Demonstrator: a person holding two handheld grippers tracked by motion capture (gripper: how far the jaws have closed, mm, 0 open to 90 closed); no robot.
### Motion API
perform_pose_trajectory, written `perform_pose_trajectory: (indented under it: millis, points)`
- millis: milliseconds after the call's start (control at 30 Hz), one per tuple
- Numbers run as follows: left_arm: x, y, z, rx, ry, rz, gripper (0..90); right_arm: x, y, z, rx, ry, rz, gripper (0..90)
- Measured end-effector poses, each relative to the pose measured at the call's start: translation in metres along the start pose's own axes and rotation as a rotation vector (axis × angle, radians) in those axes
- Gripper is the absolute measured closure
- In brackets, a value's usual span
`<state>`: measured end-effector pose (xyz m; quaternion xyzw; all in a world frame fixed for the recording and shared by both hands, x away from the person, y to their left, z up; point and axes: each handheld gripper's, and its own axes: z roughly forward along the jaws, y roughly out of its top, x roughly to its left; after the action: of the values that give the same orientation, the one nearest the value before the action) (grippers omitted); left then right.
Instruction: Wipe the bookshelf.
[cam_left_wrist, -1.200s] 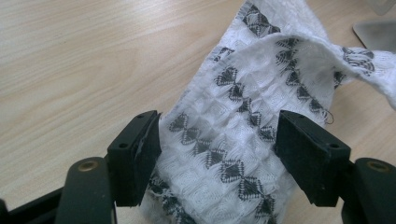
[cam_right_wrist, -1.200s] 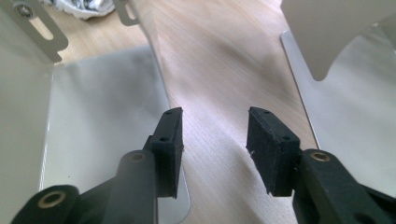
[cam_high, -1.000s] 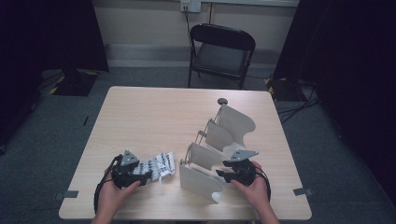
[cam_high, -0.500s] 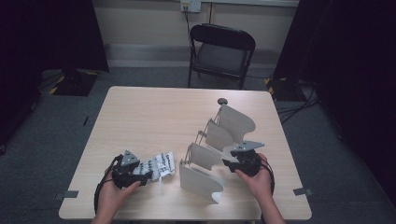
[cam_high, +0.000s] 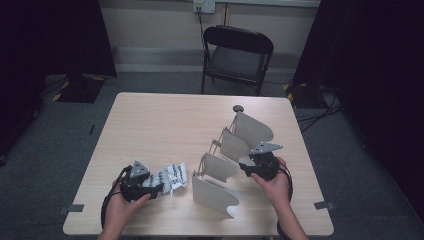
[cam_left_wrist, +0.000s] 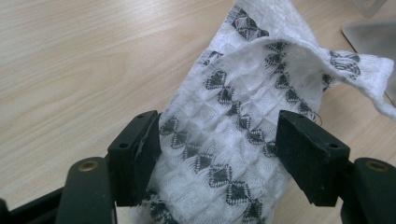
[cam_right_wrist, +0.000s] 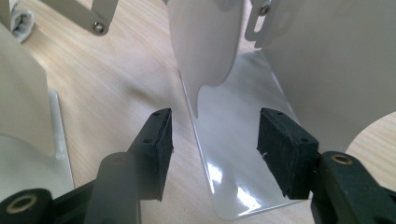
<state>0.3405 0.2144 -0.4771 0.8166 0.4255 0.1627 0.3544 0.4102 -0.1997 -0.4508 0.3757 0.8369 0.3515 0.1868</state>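
Pale wood table (cam_high: 165, 125), dim room – left claw (cam_high: 161, 189) seemingly grips patterned cloth (cam_left_wrist: 243, 121), right claw (cam_right_wrist: 212, 140) parted, opening

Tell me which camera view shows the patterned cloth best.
The left gripper view: the white cloth with black diamond motifs lies close up between the left gripper jaws, weave and folds clear. The high view shows it small and crumpled beside that gripper. The right gripper view catches perhaps a corner at top left.

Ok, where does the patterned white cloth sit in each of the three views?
High view: the cloth lies lower left of centre on the table, in the left claw.
Left gripper view: it lies in the middle, between the two jaws, running to the upper right.
Right gripper view: a white scrap at the top left corner may be it; too little to tell.
Shared landmark: the metal divider rack.
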Motion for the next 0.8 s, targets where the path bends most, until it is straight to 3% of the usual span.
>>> perform_pose_trajectory:
  millis: [267,433,667,800]
  points:
    - [0.000,0.000,0.000,0.000,-0.001,-0.001,31.0,-0.001,0.006,0.000,-0.012,-0.014,-0.008,43.1]
    - [-0.001,0.000,0.001,0.000,-0.005,-0.002,31.0,0.005,0.004,0.003,-0.026,0.009,-0.003,44.2]
    - [-0.004,0.001,0.002,0.002,-0.006,0.003,31.0,0.015,0.010,0.002,-0.050,0.032,-0.028,56.6]
    - [-0.006,0.002,0.002,0.001,-0.011,0.010,31.0,0.018,0.013,0.001,-0.048,0.022,-0.037,64.3]
